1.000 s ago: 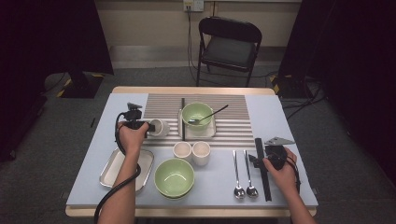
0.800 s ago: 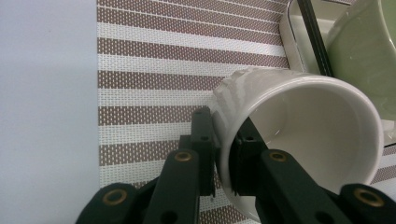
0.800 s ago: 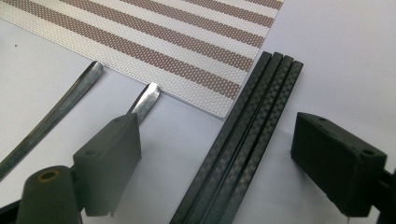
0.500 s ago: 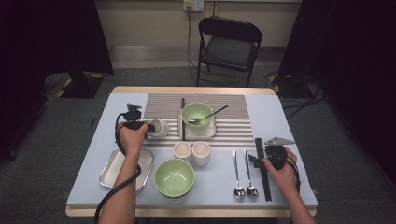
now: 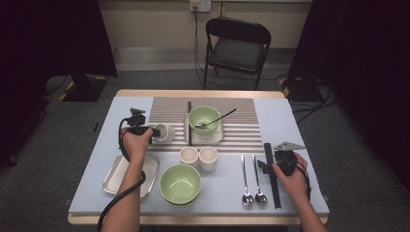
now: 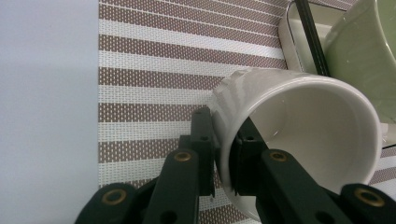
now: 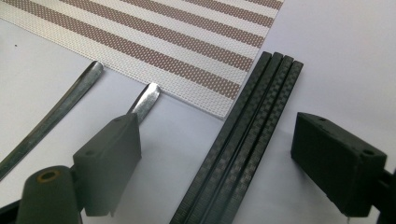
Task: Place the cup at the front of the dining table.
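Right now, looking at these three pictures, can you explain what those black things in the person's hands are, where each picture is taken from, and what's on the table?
A person sits at a table holding hand-held tongs, one in each hand. One picture comes from a camera above the table; the other two come from small cameras riding on the tongs themselves.

The left tongs are clamped on the wall of a white cup, which lies tipped on its side over a striped mat. The right tongs are open, with black chopsticks lying between the jaws, not gripped.

Also on the table: a green bowl, a second green bowl holding a spoon, two small cups, two spoons and a metal tray.
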Tool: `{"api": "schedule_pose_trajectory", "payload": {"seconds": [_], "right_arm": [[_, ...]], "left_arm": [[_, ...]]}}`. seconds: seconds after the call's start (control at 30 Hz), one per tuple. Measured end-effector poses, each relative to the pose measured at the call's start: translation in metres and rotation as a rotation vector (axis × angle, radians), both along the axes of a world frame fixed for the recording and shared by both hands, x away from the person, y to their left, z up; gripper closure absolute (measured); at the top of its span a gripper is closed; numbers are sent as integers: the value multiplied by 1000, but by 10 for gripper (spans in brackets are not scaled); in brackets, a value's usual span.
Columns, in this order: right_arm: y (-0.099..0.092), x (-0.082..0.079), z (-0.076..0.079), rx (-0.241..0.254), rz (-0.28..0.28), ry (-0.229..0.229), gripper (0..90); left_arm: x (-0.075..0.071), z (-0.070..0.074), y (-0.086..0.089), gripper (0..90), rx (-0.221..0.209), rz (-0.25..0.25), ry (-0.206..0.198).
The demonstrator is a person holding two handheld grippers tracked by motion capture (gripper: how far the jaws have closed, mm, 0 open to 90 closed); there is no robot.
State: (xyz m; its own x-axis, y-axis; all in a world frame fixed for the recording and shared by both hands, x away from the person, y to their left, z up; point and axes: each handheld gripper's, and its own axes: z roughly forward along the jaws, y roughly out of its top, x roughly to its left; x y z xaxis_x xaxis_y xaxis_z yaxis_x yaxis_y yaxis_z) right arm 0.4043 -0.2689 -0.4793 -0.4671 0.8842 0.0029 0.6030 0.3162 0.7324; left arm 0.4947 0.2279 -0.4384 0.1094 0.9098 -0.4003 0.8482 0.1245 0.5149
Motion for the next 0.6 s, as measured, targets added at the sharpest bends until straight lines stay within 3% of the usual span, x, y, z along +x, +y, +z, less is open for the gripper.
{"api": "schedule_pose_trajectory", "payload": {"seconds": [0.6], "right_arm": [[0, 0, 0, 1, 1, 0, 152]], "left_arm": [[0, 5, -2, 788, 15, 0, -20]]}}
